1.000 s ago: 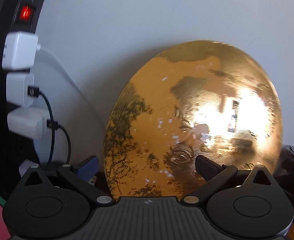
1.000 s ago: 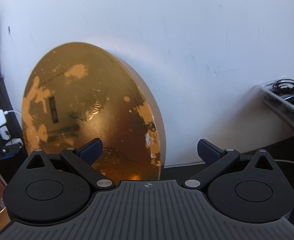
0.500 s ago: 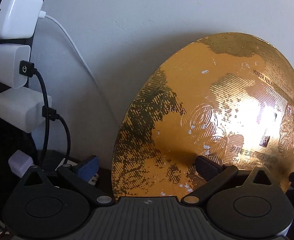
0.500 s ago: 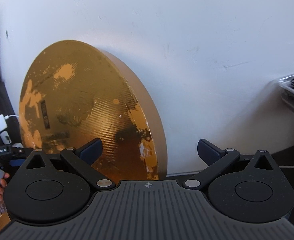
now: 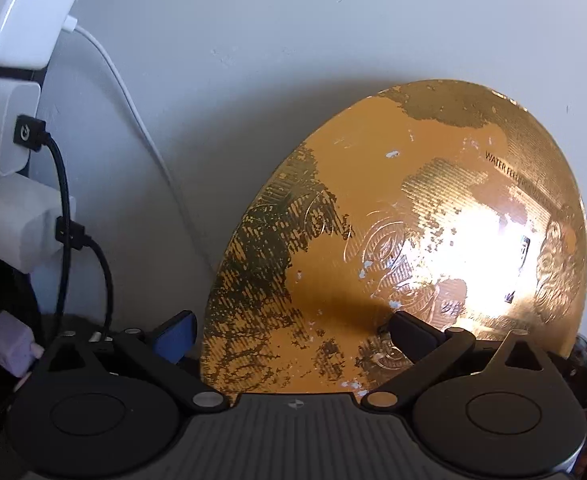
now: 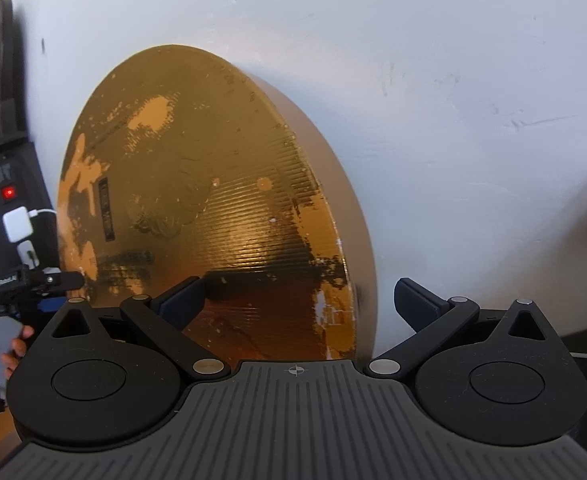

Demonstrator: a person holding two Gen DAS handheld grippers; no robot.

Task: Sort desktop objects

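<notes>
A large round gold board (image 5: 393,248) with worn foil leans upright against the white wall. It also shows in the right wrist view (image 6: 213,208), seen from its right side with its thick edge facing me. My left gripper (image 5: 293,334) is open, its jaws straddling the board's lower left edge. My right gripper (image 6: 299,300) is open, its jaws on either side of the board's lower right edge. Neither gripper holds anything.
A black power strip with white chargers (image 5: 9,120) and black cables (image 5: 65,240) stands left of the board; it also shows in the right wrist view (image 6: 17,224). The left gripper and the hand holding it (image 6: 17,344) appear at the far left.
My left gripper has dropped and shifted left, so the board sits further right in its view. My right gripper has moved closer to the board's right edge. Both stay open.
</notes>
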